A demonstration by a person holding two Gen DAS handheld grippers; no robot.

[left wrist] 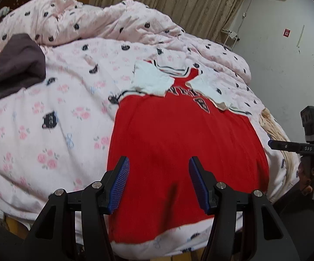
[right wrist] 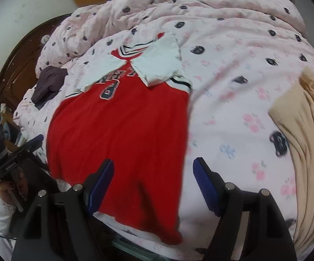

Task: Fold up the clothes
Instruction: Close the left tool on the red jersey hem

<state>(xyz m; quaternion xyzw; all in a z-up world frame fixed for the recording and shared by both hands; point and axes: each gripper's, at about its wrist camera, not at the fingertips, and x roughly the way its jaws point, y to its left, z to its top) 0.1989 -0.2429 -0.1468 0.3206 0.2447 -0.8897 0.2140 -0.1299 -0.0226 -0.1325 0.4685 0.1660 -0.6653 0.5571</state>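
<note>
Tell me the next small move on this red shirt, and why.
Probably lower both grippers onto the bottom hem. The red shirt lies flat on the quilt with its white sleeves folded in, and the left gripper and right gripper hover open above it, gripping nothing.

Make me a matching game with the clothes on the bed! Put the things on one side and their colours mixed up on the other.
Things:
1. jersey
2. sleeves folded onto the jersey
3. crumpled garment near the headboard
4. knit garment at the bed's edge

Colours:
A. beige
B. dark purple-grey
C. red
D. white

Pairs: 1-C, 2-D, 3-B, 4-A
</note>
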